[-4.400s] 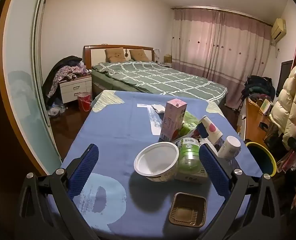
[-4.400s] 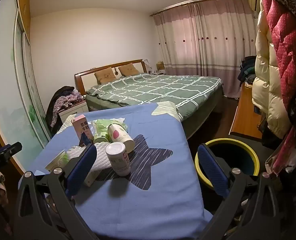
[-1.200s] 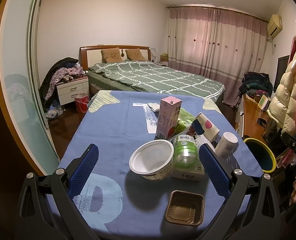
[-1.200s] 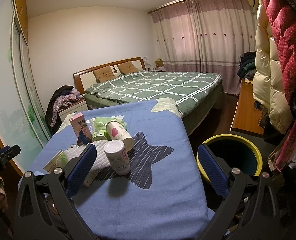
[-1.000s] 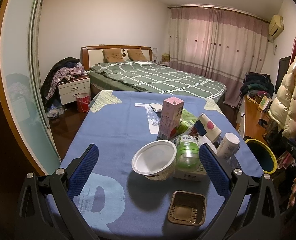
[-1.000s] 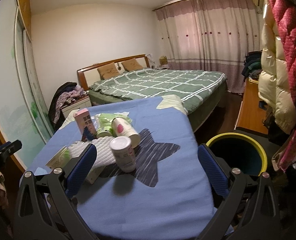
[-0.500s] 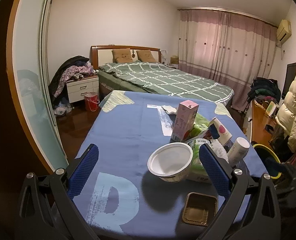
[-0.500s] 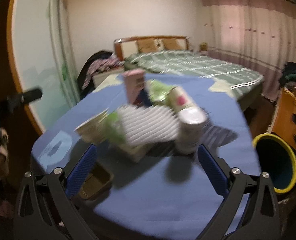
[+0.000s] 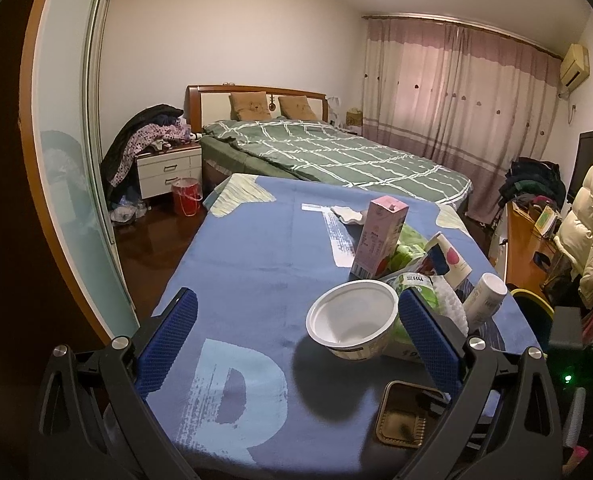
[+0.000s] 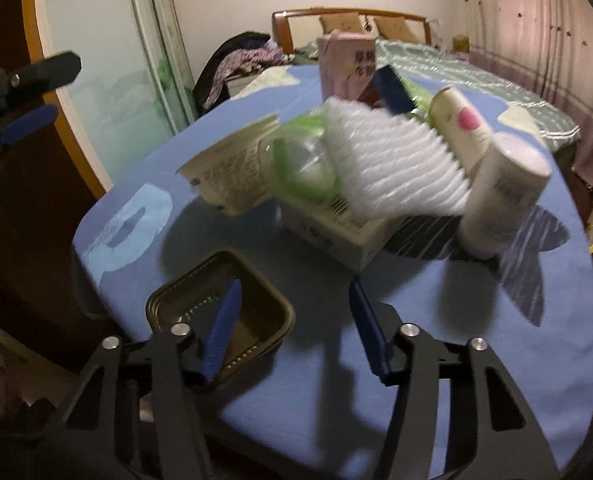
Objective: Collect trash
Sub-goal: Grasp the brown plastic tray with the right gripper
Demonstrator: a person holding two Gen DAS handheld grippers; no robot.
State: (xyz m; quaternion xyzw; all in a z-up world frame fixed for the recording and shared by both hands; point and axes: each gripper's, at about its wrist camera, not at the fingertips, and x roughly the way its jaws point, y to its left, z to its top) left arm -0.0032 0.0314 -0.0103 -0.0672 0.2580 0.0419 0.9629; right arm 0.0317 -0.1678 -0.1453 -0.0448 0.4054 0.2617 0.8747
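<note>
The right gripper is closing, 1 finger inside the brown tray, not yet clamped. At 7 o'clock from the box, it looks light and flimsy; pinch its rim gently.

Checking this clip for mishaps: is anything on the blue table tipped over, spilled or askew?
No spill shows. The paper cup with a pink dot lies on its side among the pile, and the white bowl sits tilted against the box behind it. The pink carton and white bottle stand upright.

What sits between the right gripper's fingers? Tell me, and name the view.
Right wrist view: the right gripper, jaws closing, straddles the right wall of the brown tray; the rest of the gap is bare blue tablecloth.
</note>
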